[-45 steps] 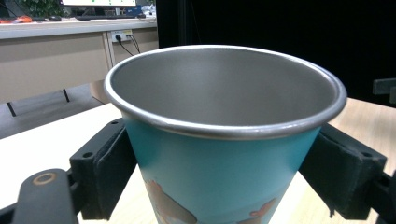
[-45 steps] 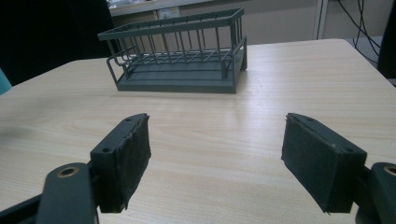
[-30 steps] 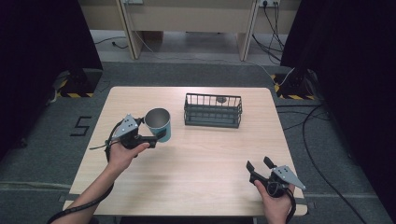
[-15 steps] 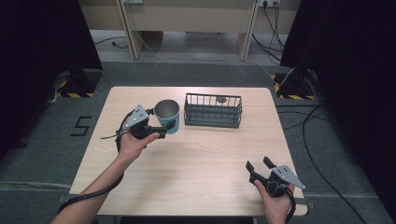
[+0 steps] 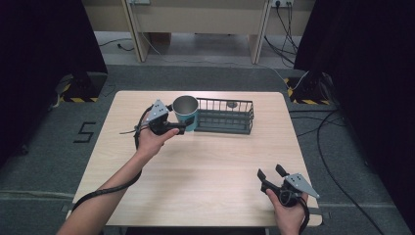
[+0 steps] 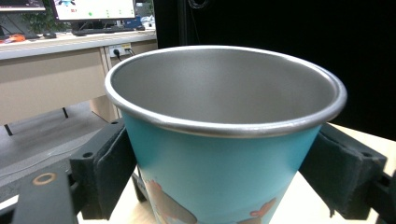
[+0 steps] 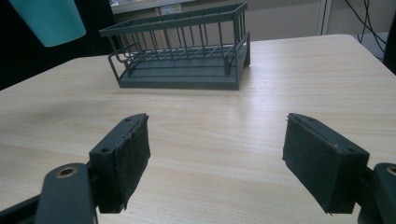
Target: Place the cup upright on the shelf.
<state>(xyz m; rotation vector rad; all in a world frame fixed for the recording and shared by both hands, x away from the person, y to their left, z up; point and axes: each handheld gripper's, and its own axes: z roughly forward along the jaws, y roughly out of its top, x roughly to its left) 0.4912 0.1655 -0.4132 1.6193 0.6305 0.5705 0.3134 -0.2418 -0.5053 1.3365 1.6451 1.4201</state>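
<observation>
A teal cup (image 5: 186, 113) with a bare metal inside is held above the table, close to the left end of a dark wire basket (image 5: 226, 116). My left gripper (image 5: 181, 127) is shut on the cup's lower wall. In the left gripper view the cup (image 6: 224, 154) sits upright between both pads (image 6: 114, 172). My right gripper (image 5: 270, 171) rests open near the table's front right corner, with nothing between its pads (image 7: 123, 163). From the right gripper view, the basket (image 7: 180, 51) stands ahead and the cup's base (image 7: 49, 18) hangs in the air at the top left.
The light wooden table (image 5: 205, 166) has bare room between the two grippers. A small dark round thing (image 5: 231, 104) lies in the basket's far side. Cables and desk legs stand on the grey floor beyond the table.
My left gripper has carried the cup up and to the right, from the table's left middle to beside the basket's left end. The right gripper has stayed still.
</observation>
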